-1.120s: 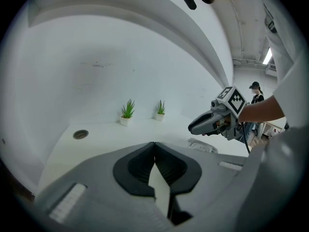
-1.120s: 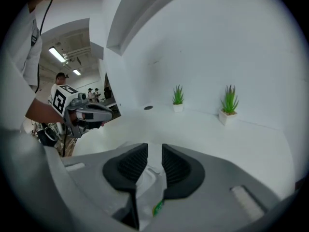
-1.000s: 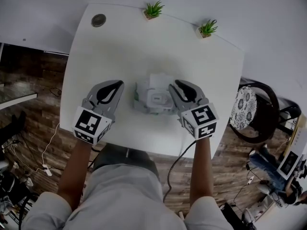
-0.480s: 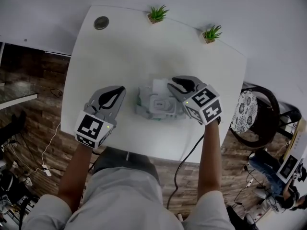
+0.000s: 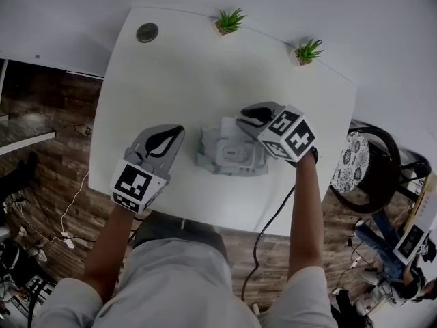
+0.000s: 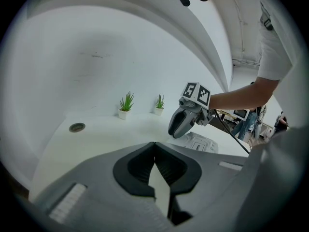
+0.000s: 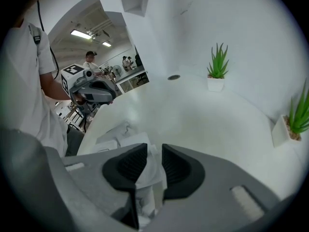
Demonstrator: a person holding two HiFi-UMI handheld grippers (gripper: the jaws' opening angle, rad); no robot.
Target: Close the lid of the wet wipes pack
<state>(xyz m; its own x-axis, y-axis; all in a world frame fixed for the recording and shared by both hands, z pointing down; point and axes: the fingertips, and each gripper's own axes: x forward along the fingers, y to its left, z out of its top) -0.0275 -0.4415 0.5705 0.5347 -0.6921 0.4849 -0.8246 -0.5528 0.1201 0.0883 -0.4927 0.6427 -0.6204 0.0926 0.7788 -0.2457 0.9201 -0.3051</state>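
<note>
1. We saw a white table point(image 5: 177, 74) with a round dark disc point(image 5: 147, 32) set in its far left corner.
2. Along its far edge stood a small potted plant point(image 5: 230, 22) near the middle and a second potted plant point(image 5: 307, 51) further right.
3. Right of the table stood a dark chair point(image 5: 372, 183) with a patterned cushion point(image 5: 350, 161).
4. On the left, a wood-plank floor point(image 5: 61, 135) carried a thin white cable point(image 5: 66, 214).

There is one table point(image 5: 177, 74), and on it lies one wet wipes pack point(image 5: 232, 154). The potted plants are two: the left plant point(image 5: 230, 21) and the right plant point(image 5: 308, 50). One round cap point(image 5: 147, 32) sits in the table. One chair point(image 5: 351, 161) stands beside it. The grippers are two: the left gripper point(image 5: 176, 130) and the right gripper point(image 5: 243, 119). The right one's jaws are opening, with the white of the pack showing between them.
</note>
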